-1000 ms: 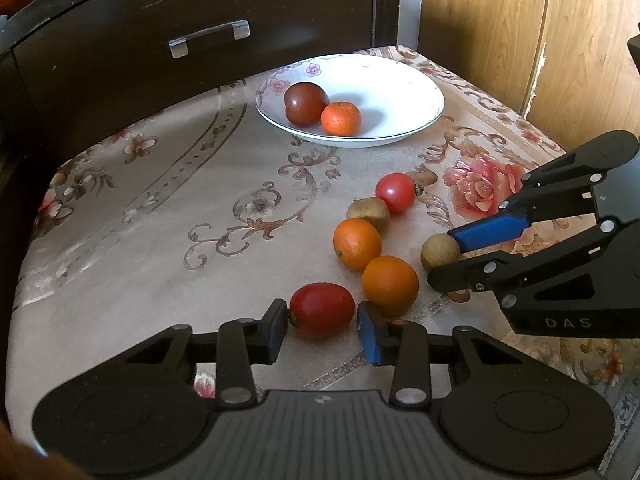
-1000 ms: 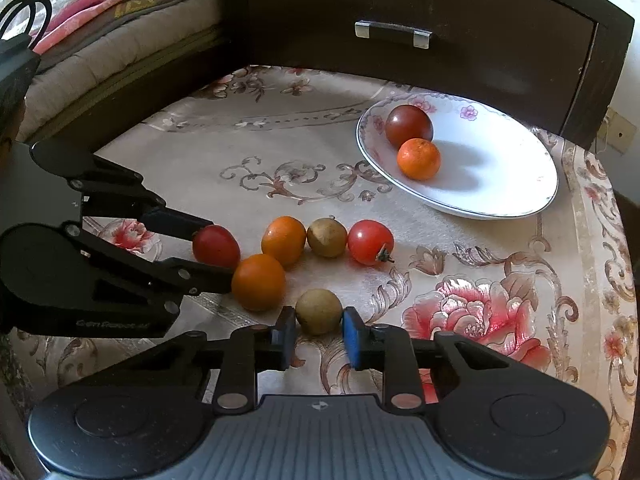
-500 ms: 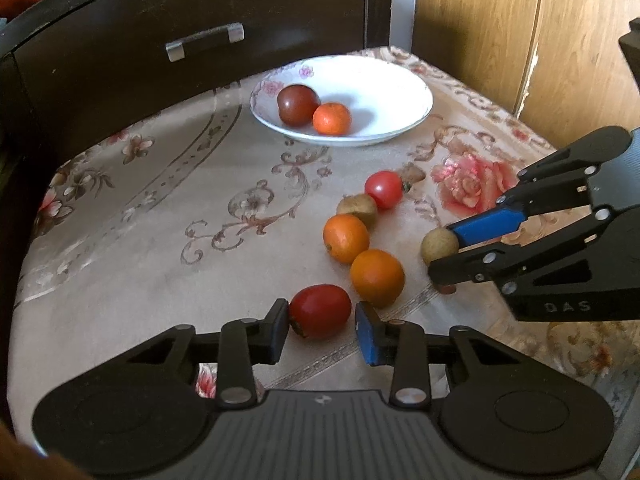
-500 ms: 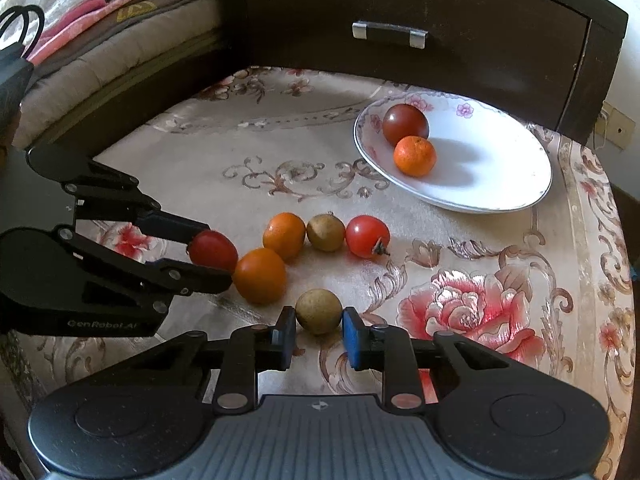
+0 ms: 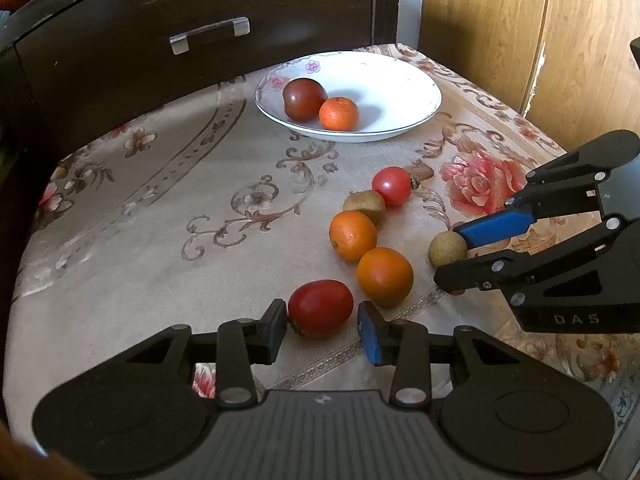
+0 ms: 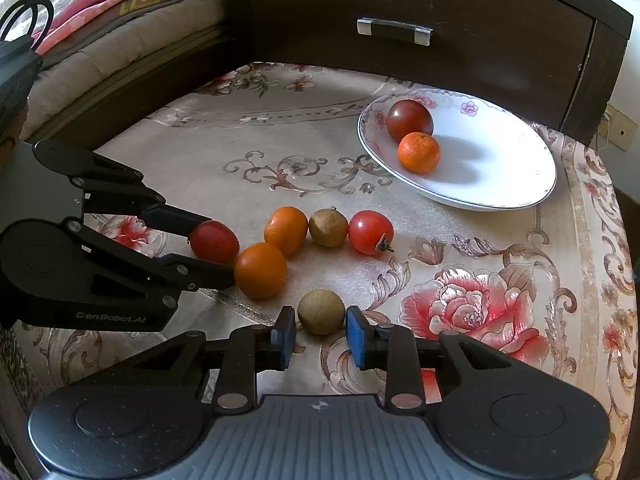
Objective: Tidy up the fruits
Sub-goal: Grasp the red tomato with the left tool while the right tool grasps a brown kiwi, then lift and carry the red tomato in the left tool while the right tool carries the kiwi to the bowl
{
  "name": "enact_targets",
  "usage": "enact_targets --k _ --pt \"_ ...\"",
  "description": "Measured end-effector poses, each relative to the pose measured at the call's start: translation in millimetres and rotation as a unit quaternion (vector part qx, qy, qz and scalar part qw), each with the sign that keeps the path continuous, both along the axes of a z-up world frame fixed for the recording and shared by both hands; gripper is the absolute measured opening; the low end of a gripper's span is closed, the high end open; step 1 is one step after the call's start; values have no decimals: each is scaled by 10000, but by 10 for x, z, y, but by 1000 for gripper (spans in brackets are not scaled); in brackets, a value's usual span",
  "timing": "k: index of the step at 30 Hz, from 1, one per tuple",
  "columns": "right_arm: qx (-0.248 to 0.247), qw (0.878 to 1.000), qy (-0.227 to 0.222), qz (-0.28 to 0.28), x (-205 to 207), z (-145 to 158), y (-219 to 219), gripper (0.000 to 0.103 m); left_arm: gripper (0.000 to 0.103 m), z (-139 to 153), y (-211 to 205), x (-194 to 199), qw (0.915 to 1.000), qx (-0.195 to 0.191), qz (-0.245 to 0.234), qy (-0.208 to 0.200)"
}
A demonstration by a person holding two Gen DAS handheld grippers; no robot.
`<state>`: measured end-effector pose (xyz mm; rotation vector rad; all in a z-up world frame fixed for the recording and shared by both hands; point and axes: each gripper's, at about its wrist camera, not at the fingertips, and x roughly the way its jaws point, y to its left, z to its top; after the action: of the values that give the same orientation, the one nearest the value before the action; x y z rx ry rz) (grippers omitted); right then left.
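My left gripper (image 5: 322, 326) is shut on a red tomato (image 5: 321, 307) near the table's front; it also shows in the right wrist view as the left gripper (image 6: 218, 250) on the tomato (image 6: 214, 241). My right gripper (image 6: 321, 332) is shut on a small brown fruit (image 6: 321, 311), also visible as the brown fruit (image 5: 447, 249). Two oranges (image 5: 385, 276) (image 5: 353, 235), another brown fruit (image 5: 364, 205) and a second red tomato (image 5: 392, 186) lie in a cluster on the cloth. The white plate (image 5: 404, 80) at the back holds a dark tomato (image 5: 304, 99) and a small orange (image 5: 339, 113).
A dark wooden drawer unit with a metal handle (image 5: 209, 35) rises right behind the table. A wooden panel wall (image 5: 560, 40) stands to the right. Bedding (image 6: 100, 12) lies beyond the left edge. The flowered tablecloth (image 5: 160, 200) stretches to the left of the fruit.
Both grippers have stayed around the same fruits at the same width. The views have shifted only slightly against the plate and the loose fruit.
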<state>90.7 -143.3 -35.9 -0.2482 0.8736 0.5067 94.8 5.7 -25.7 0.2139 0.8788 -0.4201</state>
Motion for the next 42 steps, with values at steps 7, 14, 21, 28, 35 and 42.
enact_targets --k 7,14,21,28,35,42 --pt "-55 10000 -27 -8 -13 4 12 20 43 5 -14 -3 10000 -12 -2 -15" --pt "-23 10000 -15 -20 -13 14 13 20 41 13 -18 4 10000 -35 3 1" --pt "-3 10000 -50 -60 -17 31 -1 20 41 35 -3 0 10000 -72 38 -34" --pt "28 9999 -96 -118 -16 58 -14 20 41 67 20 4 9999 -107 99 -71" --pt "73 9997 -159 -177 -5 95 -19 20 41 106 18 11 9997 -155 124 -134" --pt "127 9995 -215 -205 -4 131 -11 20 41 156 17 25 9995 -186 166 -206"
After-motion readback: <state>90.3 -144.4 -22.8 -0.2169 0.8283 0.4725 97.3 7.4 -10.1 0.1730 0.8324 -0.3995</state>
